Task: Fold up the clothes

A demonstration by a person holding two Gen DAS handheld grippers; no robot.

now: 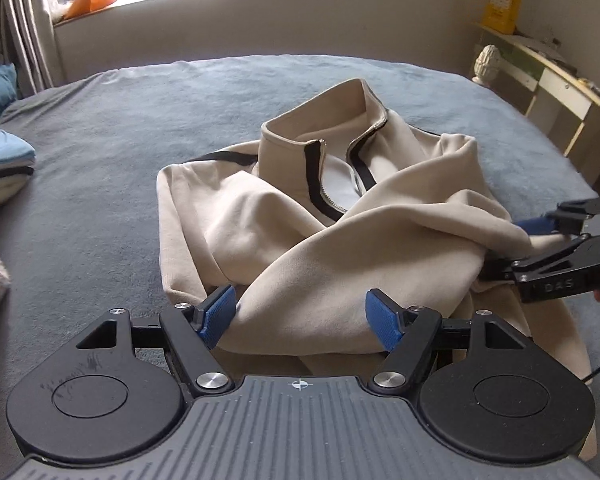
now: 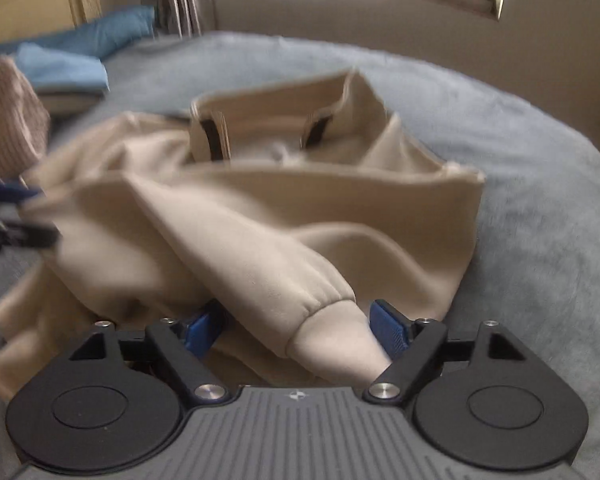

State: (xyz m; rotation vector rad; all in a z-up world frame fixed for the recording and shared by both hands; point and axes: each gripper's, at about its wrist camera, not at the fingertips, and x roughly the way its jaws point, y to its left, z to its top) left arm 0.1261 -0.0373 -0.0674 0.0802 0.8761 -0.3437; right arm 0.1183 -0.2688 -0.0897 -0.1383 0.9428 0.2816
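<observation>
Only the left view shows the beige fleece sweatshirt's (image 1: 284, 216) black-edged zip; both grippers' (image 1: 302, 316) (image 2: 296, 326) fingers gape wide around sleeves.

a beige sweatshirt (image 1: 300, 216) with black trim and a half-open zip collar lies rumpled on the bed (image 1: 120, 120), front up, collar standing on the far side. both sleeves are crossed over its body, one ribbed cuff (image 2: 332, 340) nearest.
</observation>
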